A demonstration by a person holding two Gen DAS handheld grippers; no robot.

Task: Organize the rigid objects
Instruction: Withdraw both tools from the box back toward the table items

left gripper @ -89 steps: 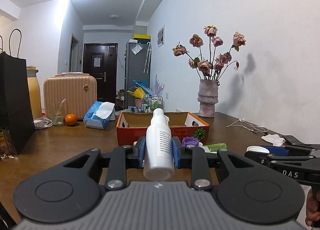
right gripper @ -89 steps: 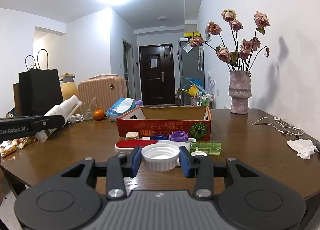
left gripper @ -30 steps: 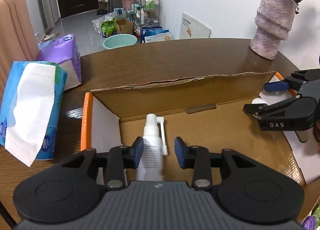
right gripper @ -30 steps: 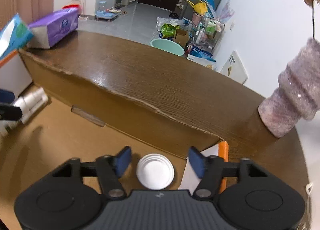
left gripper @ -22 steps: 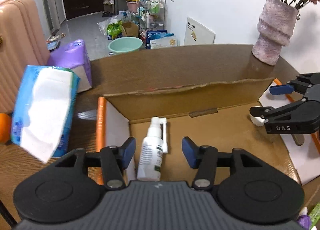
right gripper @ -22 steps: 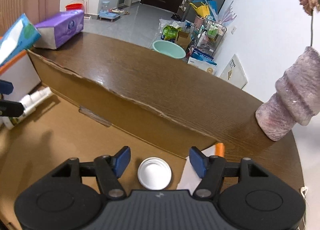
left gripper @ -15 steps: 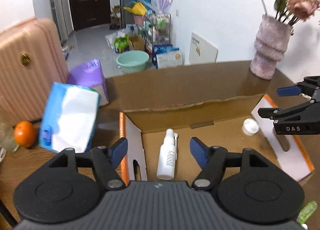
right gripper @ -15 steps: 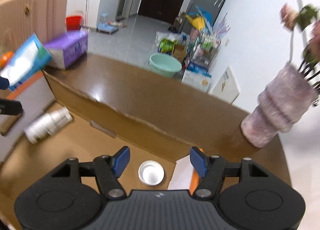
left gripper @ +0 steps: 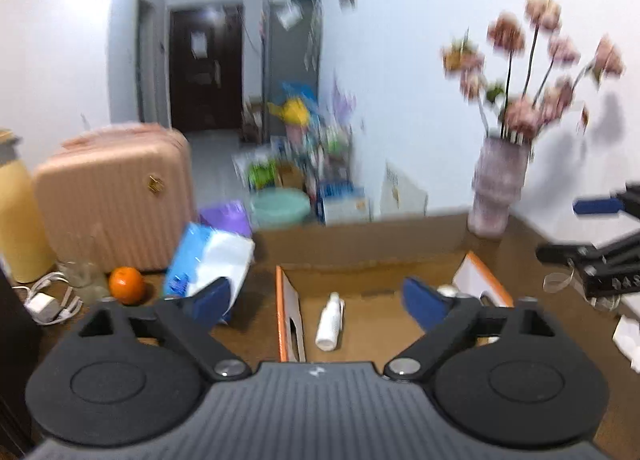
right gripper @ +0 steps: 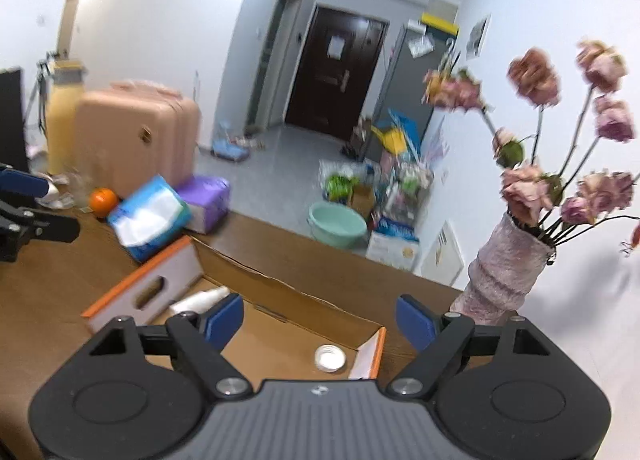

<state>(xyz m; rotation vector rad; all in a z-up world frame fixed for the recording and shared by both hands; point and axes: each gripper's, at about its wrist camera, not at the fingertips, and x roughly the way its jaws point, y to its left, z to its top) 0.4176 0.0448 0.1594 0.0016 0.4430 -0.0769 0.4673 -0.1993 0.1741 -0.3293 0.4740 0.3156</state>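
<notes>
An orange-edged cardboard box (left gripper: 286,316) stands open on the brown table. A white spray bottle (left gripper: 329,320) lies on its floor at the left; it also shows in the right wrist view (right gripper: 200,300). A white lid (right gripper: 330,358) lies in the box's right corner, also seen in the left wrist view (left gripper: 448,291). My left gripper (left gripper: 316,302) is wide open and empty, raised above the box. My right gripper (right gripper: 320,318) is wide open and empty, raised above the box's right end (right gripper: 372,352).
A blue tissue pack (left gripper: 208,264), a purple pack (right gripper: 206,195), an orange (left gripper: 126,285) and a glass stand left of the box. A vase of dried roses (right gripper: 504,276) stands at the back right. A pink suitcase (left gripper: 116,199) stands beyond the table.
Both grippers let go of the bottle and the lid inside the box, opened wide, and pulled up and back. The bottle and lid now lie in the box.
</notes>
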